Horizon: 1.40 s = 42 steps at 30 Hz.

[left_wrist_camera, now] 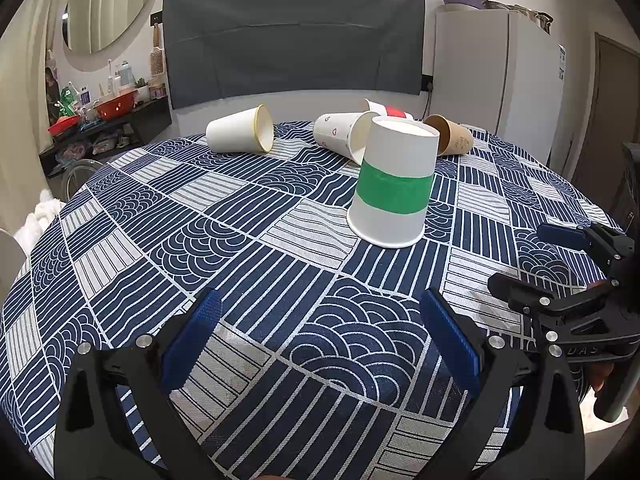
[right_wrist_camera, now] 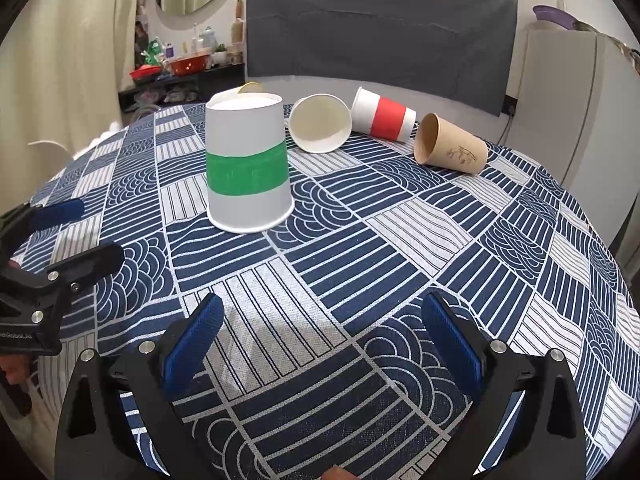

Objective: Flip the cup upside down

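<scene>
I have the left gripper (left_wrist_camera: pixel 320 320) and right gripper (right_wrist_camera: pixel 322 320) both spread wide, gripping nothing. Ahead of them the green-banded paper cup (left_wrist_camera: pixel 394 184) stands rim-down on the patterned tablecloth (left_wrist_camera: pixel 240 240); behind it four cups lie sideways

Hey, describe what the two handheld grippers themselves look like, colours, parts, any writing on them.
Both match: the left gripper and right gripper have matte black angular plastic frames with silver round bolts at the pivots, and their jaws carry ribbed blue rubber pads. Seen from the left wrist view, the right gripper's black body shows faint raised lettering, too blurred to read. No cables or sleeves show.
</scene>
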Each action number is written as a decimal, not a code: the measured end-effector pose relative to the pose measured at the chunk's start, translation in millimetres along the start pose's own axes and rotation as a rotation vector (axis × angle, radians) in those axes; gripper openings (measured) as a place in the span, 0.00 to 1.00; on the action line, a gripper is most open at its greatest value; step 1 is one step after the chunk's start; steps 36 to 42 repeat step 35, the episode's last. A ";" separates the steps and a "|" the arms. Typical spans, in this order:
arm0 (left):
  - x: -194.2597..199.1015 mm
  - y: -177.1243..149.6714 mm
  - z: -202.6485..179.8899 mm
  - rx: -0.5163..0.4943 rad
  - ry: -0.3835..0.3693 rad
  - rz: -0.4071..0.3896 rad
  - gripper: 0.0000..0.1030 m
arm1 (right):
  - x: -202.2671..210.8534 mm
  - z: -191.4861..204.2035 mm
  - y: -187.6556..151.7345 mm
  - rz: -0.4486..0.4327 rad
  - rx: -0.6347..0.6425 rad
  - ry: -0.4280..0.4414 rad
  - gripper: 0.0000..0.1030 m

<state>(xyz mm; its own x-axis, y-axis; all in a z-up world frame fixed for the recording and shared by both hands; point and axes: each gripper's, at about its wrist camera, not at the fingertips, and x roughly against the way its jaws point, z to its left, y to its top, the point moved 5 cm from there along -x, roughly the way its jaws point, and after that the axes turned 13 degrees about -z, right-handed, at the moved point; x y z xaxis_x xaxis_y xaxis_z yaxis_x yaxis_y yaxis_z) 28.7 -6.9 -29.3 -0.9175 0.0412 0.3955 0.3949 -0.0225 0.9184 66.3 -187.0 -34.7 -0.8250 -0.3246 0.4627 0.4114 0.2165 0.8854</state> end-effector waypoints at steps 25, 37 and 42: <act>-0.5 0.4 -0.2 0.007 -0.006 0.004 0.94 | -0.4 -0.1 -0.4 0.005 -0.002 0.004 0.92; -2.0 -0.1 2.2 0.020 0.003 0.009 0.94 | -1.0 -0.6 -1.0 0.008 -0.005 0.003 0.92; -2.0 -0.1 2.2 0.020 0.003 0.009 0.94 | -1.0 -0.6 -1.0 0.008 -0.005 0.003 0.92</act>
